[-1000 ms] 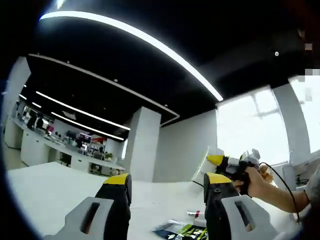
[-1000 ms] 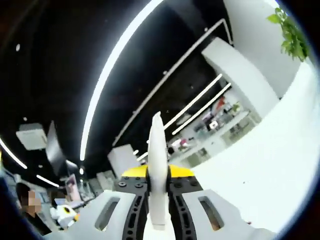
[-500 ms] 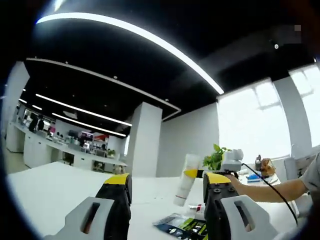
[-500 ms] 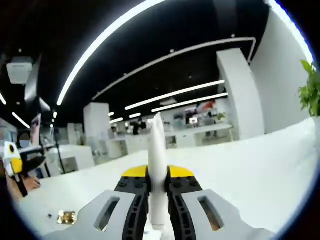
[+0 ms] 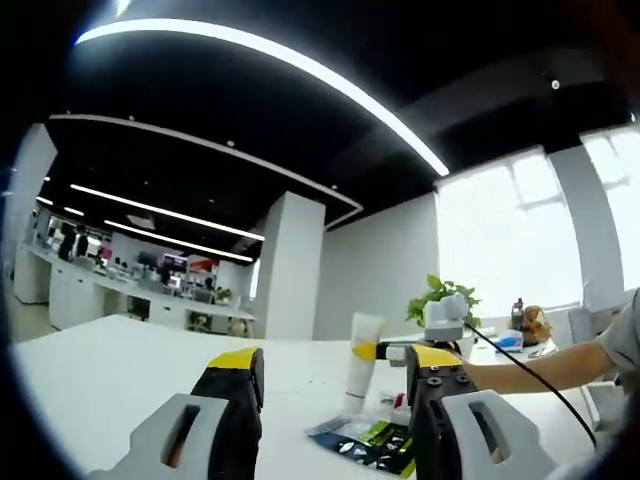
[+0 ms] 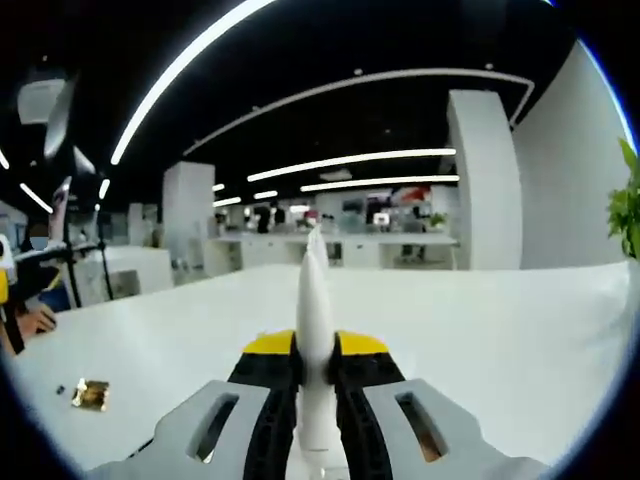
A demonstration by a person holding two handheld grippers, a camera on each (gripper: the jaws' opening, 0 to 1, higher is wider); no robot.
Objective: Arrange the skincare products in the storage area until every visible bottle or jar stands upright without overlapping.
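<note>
My right gripper (image 6: 315, 345) is shut on a white tube (image 6: 315, 300), seen edge-on and rising between the yellow-tipped jaws above the white table (image 6: 480, 320). In the left gripper view the same white tube (image 5: 359, 362) stands upright, cap end down, close to the table surface (image 5: 120, 360), with the right gripper (image 5: 398, 351) clamped on its middle. Whether the tube touches the table is hidden. My left gripper (image 5: 335, 375) stands open with nothing between its jaws, pointing at the tube from a short distance.
A dark packet with green print (image 5: 365, 446) lies flat on the table below the tube. A green plant (image 5: 438, 296) stands behind. A person's arm (image 5: 560, 365) reaches in from the right. A small gold item (image 6: 90, 393) lies on the table's left part.
The right gripper has swung the white tube down from a raised tilt to upright just over the table. Both views have levelled toward the table.
</note>
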